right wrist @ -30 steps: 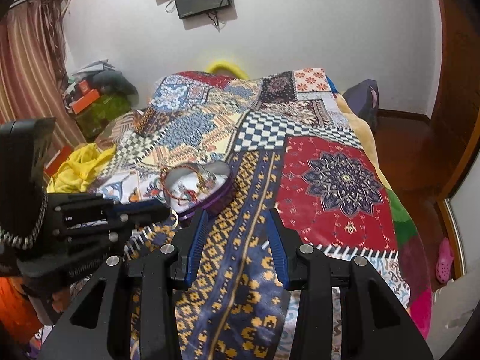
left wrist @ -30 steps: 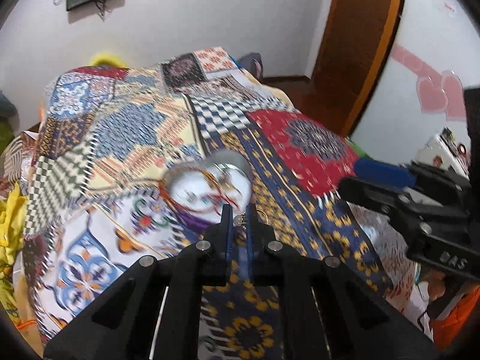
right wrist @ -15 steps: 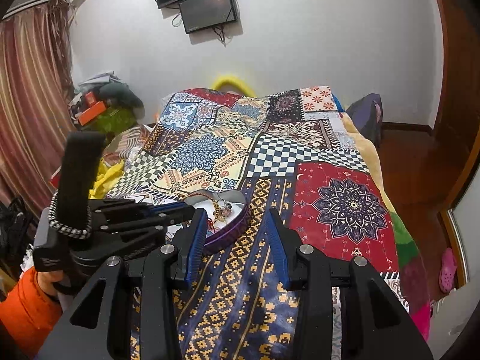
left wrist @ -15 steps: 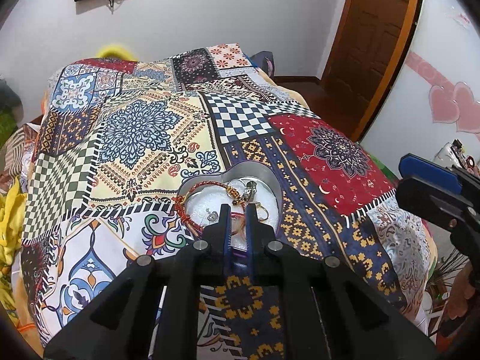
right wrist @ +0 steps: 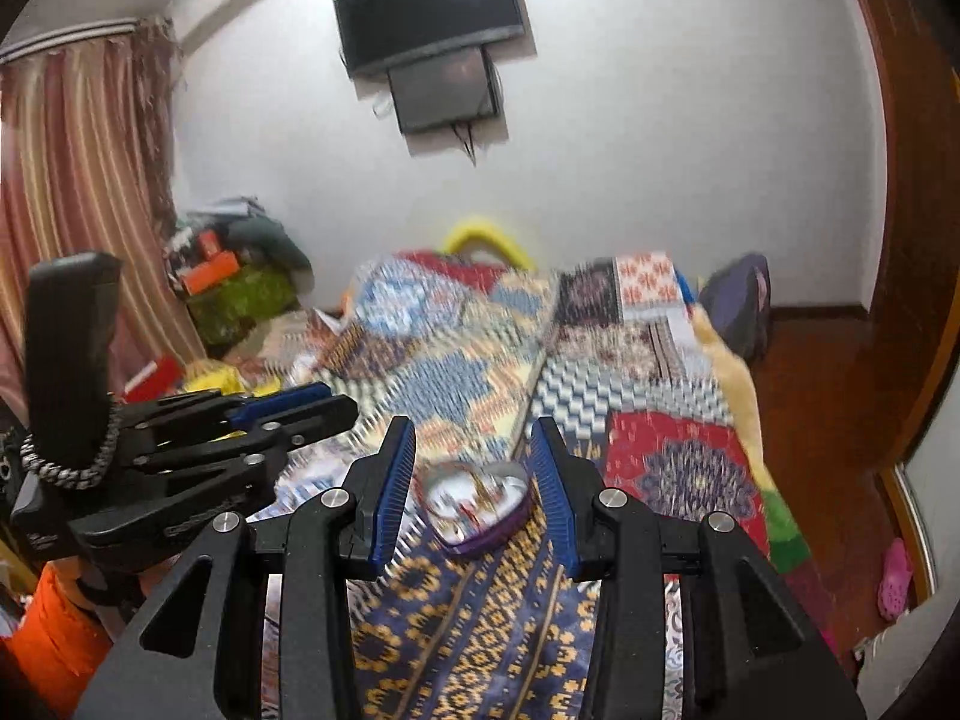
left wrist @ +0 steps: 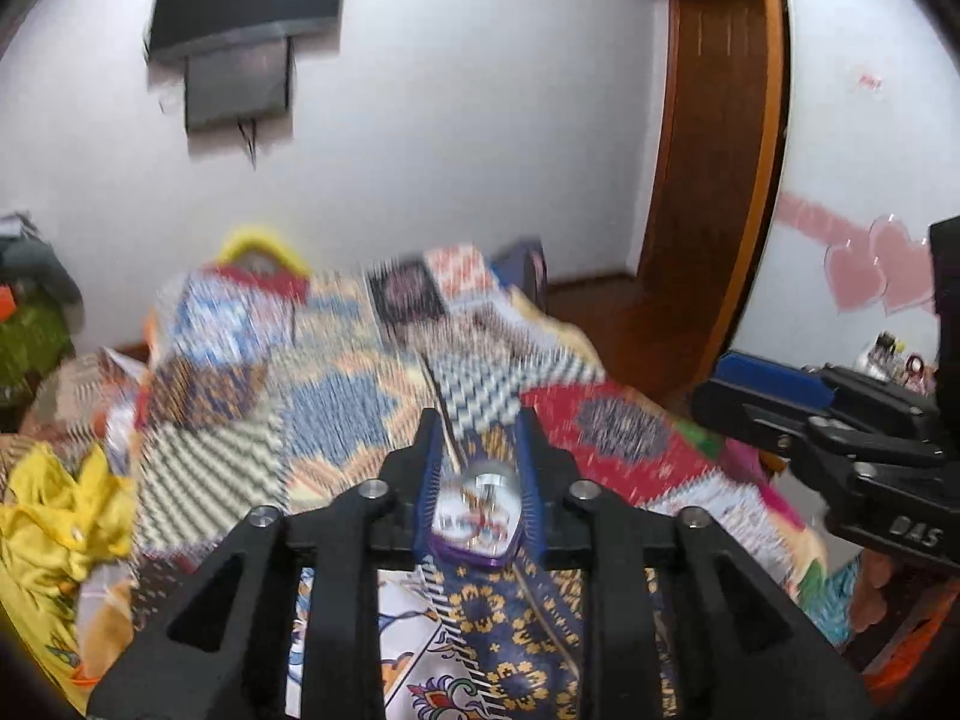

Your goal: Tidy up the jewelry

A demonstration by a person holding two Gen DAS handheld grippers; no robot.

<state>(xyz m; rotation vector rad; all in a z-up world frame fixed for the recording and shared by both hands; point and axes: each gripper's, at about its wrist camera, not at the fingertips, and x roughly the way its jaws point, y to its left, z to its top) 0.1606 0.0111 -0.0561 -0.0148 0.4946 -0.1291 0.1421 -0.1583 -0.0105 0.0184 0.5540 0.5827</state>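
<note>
A heart-shaped purple tin (left wrist: 475,517) with jewelry inside lies on the patterned bedspread (left wrist: 336,408). It also shows in the right wrist view (right wrist: 474,507). My left gripper (left wrist: 478,420) is open and empty, raised back from the tin, which shows between its fingers. My right gripper (right wrist: 474,435) is open and empty, also raised above the tin. The left gripper shows at the left of the right wrist view (right wrist: 288,405). The right gripper shows at the right of the left wrist view (left wrist: 762,390). Both views are blurred by motion.
The bed fills the middle of the room. A wall TV (right wrist: 429,15) hangs above its far end. A wooden door (left wrist: 708,180) is at the right. Yellow cloth (left wrist: 60,516) and clutter (right wrist: 234,276) lie at the bed's left side.
My left gripper has opened and pulled up and back from the tin. Both grippers have tilted up, so the wall and TV now fill the upper views.
</note>
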